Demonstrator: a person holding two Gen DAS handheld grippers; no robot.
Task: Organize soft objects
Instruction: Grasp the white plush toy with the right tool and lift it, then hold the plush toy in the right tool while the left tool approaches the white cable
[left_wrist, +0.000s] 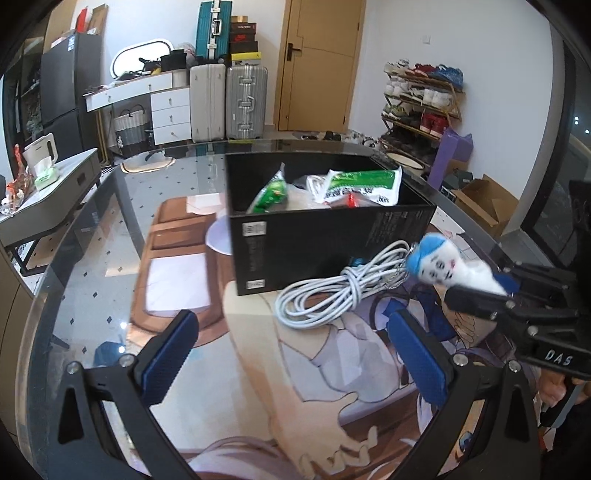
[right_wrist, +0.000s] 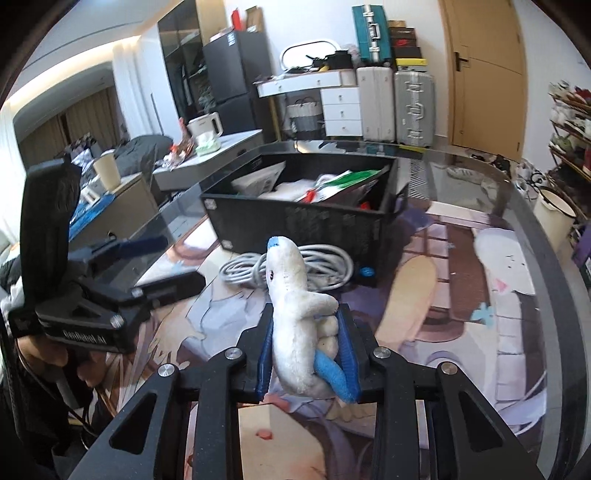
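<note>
Clamped in the right gripper (right_wrist: 308, 354) is a white plush toy (right_wrist: 295, 314); the left gripper (left_wrist: 291, 354) is held spread, empty, above the counter (left_wrist: 110, 229).

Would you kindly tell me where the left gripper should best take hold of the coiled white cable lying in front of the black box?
Probably at the wrapped waist of the white cable, where turns bind the loops into one tight bundle. Come from above, on the near side away from the black box, with the left gripper jaws straddling that bundle. The loose outer loops would likely slip or unravel.
</note>
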